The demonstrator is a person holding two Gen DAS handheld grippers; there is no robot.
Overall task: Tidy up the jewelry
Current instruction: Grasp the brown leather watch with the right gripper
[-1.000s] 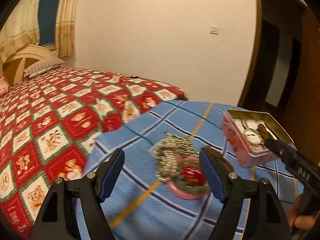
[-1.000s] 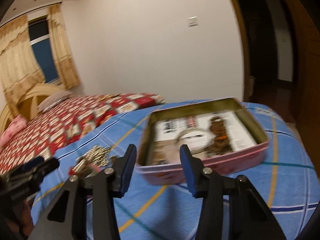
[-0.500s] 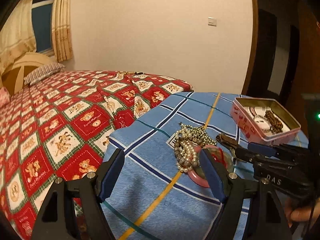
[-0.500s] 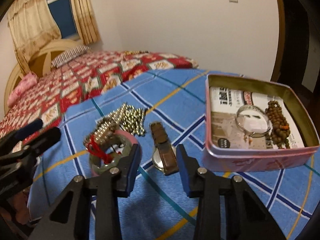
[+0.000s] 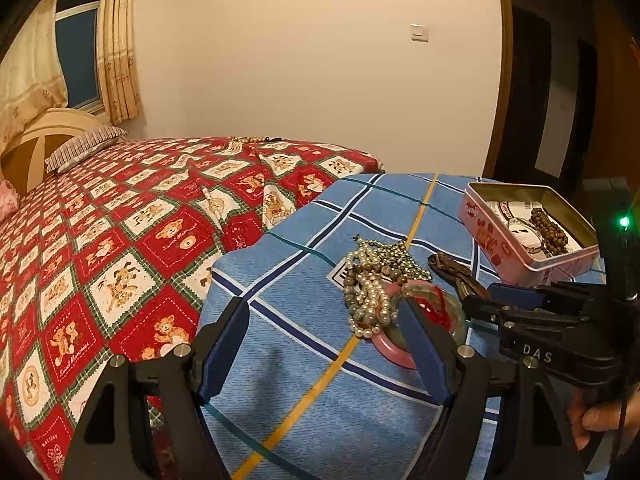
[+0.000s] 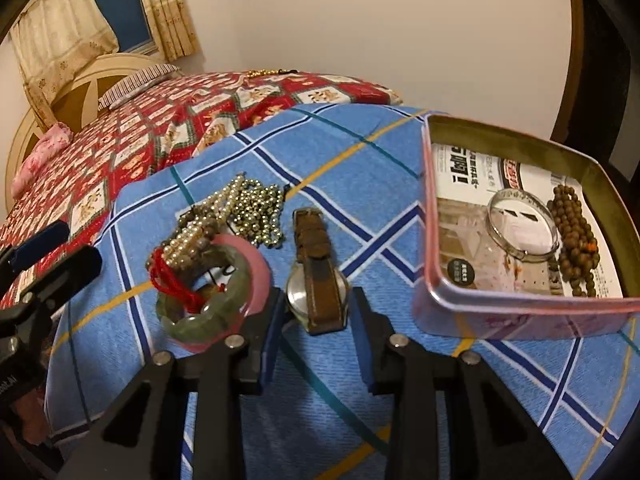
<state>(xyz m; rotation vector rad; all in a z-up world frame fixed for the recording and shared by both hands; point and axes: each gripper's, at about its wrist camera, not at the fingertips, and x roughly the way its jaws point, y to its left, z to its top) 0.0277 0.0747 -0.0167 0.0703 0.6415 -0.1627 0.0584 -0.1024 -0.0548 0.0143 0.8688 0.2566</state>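
Two tools work over a blue plaid cloth [image 6: 360,380] spread on what looks like a table beside the bed [image 5: 120,220]. In the right wrist view, the right tool [image 6: 316,312] points down at a wristwatch [image 6: 318,280] with a brown strap, lying face-down at 6 o'clock of the frame's middle. Its jaws have just been closing and now flank the watch case, one pad on each side; they stand just beside it, and whether they press on it yet cannot be told. At 9 o'clock from the watch lies a heap of jewelry: a green bangle [image 6: 200,316] with red cord, a pink bangle [image 6: 256,272] and gold bead strands [image 6: 252,208], all touching. At 3 o'clock from the watch sits a pink tin [image 6: 520,312], lid off, lined with printed paper; a clear bangle [image 6: 522,224] and brown wooden beads [image 6: 576,244] lie inside.

In the left wrist view, the left tool [image 5: 324,348] hangs released, jaws spread wide with nothing between them, above the cloth at 7 o'clock from the jewelry heap. A person's fingers [image 5: 600,424] show at the lower right edge.
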